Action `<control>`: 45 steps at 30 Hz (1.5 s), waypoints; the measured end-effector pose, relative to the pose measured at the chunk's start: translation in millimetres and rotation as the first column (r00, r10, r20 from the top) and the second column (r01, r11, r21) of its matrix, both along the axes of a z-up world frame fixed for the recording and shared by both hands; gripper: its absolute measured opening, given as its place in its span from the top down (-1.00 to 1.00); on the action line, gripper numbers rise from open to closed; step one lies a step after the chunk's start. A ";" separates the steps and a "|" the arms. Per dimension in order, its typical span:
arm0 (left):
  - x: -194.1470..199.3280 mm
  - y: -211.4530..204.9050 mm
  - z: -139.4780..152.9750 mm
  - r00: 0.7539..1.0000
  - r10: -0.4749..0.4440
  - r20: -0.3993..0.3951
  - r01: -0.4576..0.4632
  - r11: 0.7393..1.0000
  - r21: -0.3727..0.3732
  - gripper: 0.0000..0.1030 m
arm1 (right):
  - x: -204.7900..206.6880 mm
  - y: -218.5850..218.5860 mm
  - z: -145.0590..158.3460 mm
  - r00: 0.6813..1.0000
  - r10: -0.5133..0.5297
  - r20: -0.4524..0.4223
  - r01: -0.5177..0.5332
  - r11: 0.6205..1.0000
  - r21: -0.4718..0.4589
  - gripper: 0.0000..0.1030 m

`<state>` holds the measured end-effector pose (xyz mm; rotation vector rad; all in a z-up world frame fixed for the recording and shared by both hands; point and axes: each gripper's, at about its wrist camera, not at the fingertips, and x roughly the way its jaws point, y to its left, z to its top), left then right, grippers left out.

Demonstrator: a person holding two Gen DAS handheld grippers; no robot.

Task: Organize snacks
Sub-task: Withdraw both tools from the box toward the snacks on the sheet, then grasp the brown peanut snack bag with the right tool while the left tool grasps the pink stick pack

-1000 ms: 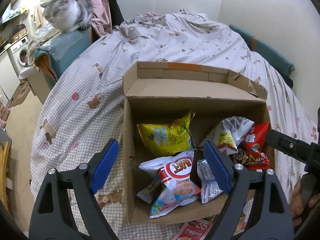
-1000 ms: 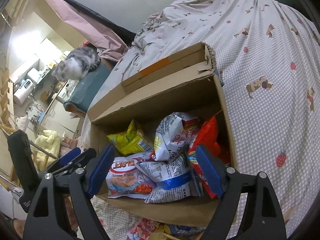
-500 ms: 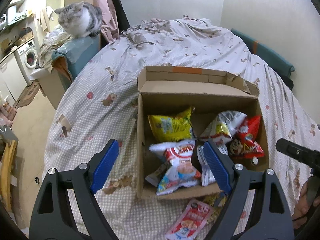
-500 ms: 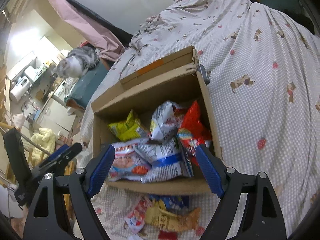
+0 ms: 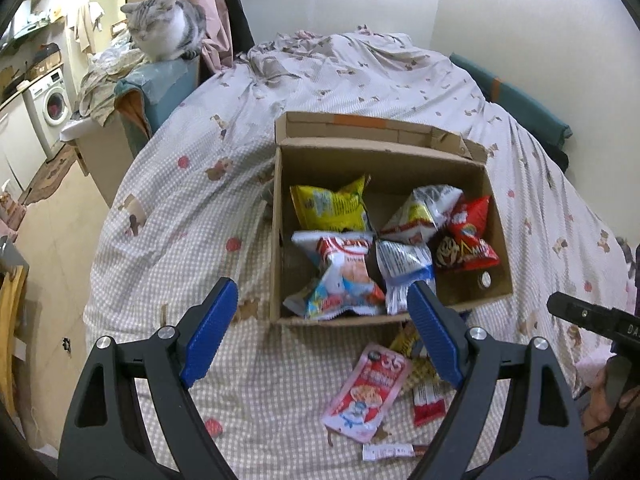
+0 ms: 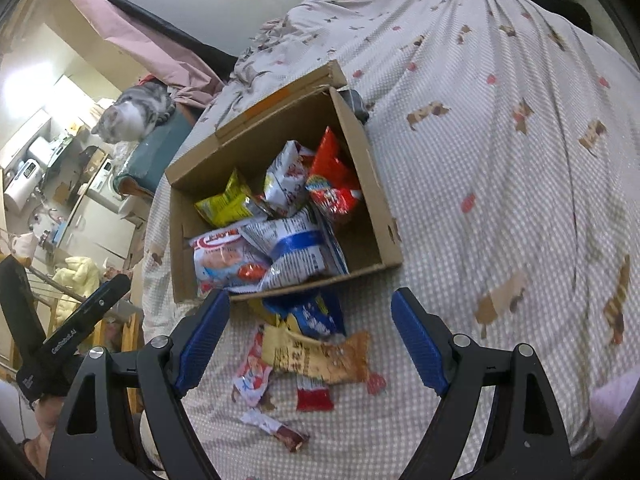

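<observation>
Snacks: tan wrapper [image 6: 320, 356] plain from right wrist only

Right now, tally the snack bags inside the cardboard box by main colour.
Yellow bag: 1
Red bag: 1
Mostly white: 3 (shrimp bag, blue-striped bag, rear white bag)
Total: 5 in the cardboard box

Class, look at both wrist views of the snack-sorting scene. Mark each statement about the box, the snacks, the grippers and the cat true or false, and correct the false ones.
1. The cardboard box holds several snack bags. True.
2. The left gripper is clamped on a packet. False: it is open and holds nothing.
3. Loose snacks, such as the pink packet, lie on the bed in front of the box. True.
4. The cat sits inside the box. False: it sits off the bed, beyond the box.
5. The right gripper is open. True.
</observation>
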<state>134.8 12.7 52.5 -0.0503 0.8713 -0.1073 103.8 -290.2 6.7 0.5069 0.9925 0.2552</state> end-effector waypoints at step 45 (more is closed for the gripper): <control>-29.8 20.6 -63.6 0.952 0.122 -0.282 -0.129 0.992 -0.004 -0.93 | 41.9 54.8 -131.1 0.901 0.113 -0.419 -0.107 0.994 0.038 -0.98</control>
